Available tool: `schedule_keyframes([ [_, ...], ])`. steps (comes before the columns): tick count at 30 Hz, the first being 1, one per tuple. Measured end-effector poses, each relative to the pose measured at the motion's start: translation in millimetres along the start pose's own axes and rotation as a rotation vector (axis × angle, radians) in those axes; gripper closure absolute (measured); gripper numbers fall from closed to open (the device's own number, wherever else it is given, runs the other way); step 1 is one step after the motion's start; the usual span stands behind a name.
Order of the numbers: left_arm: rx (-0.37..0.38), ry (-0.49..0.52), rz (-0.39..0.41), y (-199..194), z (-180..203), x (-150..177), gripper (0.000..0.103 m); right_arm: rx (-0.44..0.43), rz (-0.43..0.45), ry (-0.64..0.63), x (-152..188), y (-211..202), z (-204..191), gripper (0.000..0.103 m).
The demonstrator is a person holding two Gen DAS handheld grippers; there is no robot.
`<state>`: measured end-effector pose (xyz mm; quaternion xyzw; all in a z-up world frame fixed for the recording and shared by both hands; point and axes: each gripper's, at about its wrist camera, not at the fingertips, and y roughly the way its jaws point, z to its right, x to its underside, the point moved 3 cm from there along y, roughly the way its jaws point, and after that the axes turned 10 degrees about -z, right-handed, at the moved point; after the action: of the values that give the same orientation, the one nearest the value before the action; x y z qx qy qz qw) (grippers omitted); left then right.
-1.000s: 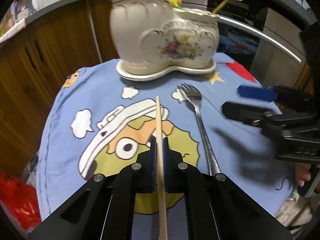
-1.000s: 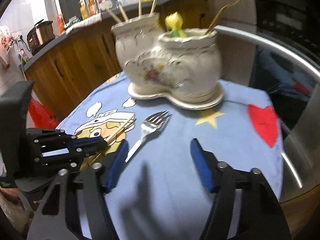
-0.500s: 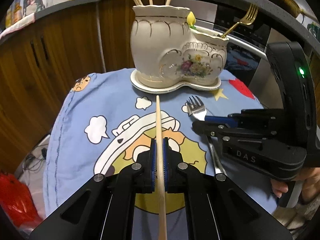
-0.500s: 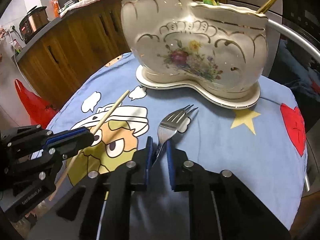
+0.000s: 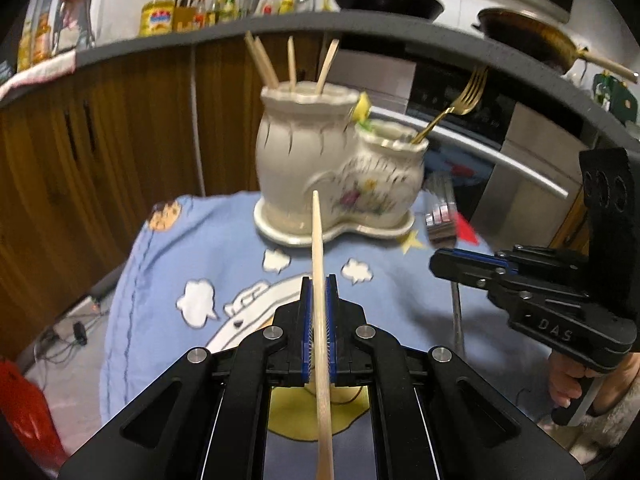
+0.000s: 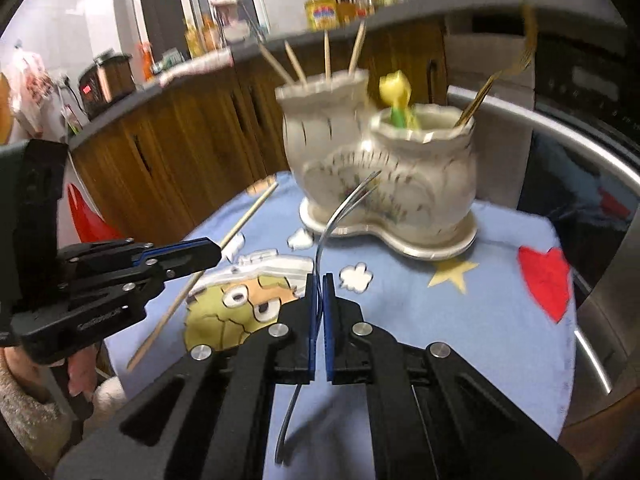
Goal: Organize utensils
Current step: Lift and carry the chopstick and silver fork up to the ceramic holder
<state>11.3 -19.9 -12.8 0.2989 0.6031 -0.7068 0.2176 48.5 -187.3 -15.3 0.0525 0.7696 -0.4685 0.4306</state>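
Observation:
My left gripper [image 5: 319, 286] is shut on a wooden chopstick [image 5: 320, 280] that points toward the white floral ceramic holder [image 5: 336, 184]. The holder's taller pot carries several chopsticks [image 5: 276, 66], its lower pot a gold fork [image 5: 460, 104]. My right gripper [image 6: 320, 284] is shut on a silver fork [image 6: 340, 216], lifted off the cloth with its tines curving toward the holder [image 6: 384, 184]. In the right wrist view the left gripper [image 6: 208, 252] sits at the left with the chopstick [image 6: 240, 226]. In the left wrist view the right gripper [image 5: 444, 258] is at the right, the fork's head [image 5: 440, 216] above it.
A blue cartoon-print cloth [image 5: 192, 264] covers the small round table. Wooden cabinets [image 5: 80, 160] and a dark counter with bottles stand behind. An oven with a steel handle [image 5: 520, 172] is at the right. Something red [image 5: 24, 408] lies low at the left.
My right gripper closed on the silver fork and lifted it off the cloth. Both grippers rose, and the holder now looks farther off in both views.

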Motion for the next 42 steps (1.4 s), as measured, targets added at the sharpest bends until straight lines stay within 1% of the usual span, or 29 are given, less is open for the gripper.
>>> schedule_keyframes([
  [3,0.001,0.011,0.053,-10.6,3.7,-7.6,0.096,0.028,0.091,-0.012,-4.1,-17.1,3.4,0.100],
  [4,0.002,0.014,0.067,-12.8,3.7,-10.6,0.096,0.051,0.128,-0.015,-8.6,-22.6,4.4,0.100],
  [9,0.022,0.013,0.189,-30.3,4.4,-39.7,0.096,0.161,0.294,-0.043,-42.7,-43.1,8.9,0.101],
  [12,0.019,0.012,0.279,-39.2,2.9,-69.3,0.096,0.172,0.367,-0.036,-72.1,-53.1,16.7,0.101],
  [14,0.042,-0.002,0.340,-42.2,-0.2,-94.1,0.096,0.176,0.413,-0.023,-94.6,-56.6,21.8,0.101],
  [16,0.070,-0.020,0.414,-44.0,-2.5,-120.0,0.096,0.179,0.446,-0.011,-111.3,-59.5,27.5,0.101],
  [18,0.069,-0.032,0.475,-42.7,-4.3,-140.6,0.096,0.187,0.477,-0.001,-126.0,-61.2,33.9,0.101],
  [20,0.066,-0.045,0.515,-38.6,-4.9,-156.9,0.096,0.205,0.499,0.001,-136.2,-61.0,38.3,0.101],
  [22,0.053,-0.061,0.547,-29.5,-5.2,-171.8,0.096,0.222,0.504,0.002,-141.9,-58.4,41.5,0.101],
  [26,0.040,-0.083,0.586,-12.7,-5.5,-186.1,0.096,0.248,0.495,0.006,-146.9,-47.5,50.3,0.101],
  [29,-0.010,-0.062,0.609,-0.2,-1.9,-190.2,0.096,0.261,0.475,-0.004,-147.5,-34.9,54.9,0.101],
  [30,-0.042,-0.047,0.616,5.2,0.6,-190.5,0.096,0.263,0.466,-0.013,-146.4,-30.0,55.3,0.101],
  [33,-0.075,-0.013,0.614,18.3,3.6,-188.5,0.096,0.272,0.445,-0.039,-139.6,-17.8,54.7,0.101],
  [38,-0.053,0.044,0.592,24.2,5.1,-171.3,0.096,0.238,0.398,-0.051,-130.6,-4.1,56.8,0.101],
  [42,-0.062,0.088,0.558,21.3,8.3,-152.9,0.096,0.226,0.362,-0.072,-122.8,2.9,53.5,0.100],
])
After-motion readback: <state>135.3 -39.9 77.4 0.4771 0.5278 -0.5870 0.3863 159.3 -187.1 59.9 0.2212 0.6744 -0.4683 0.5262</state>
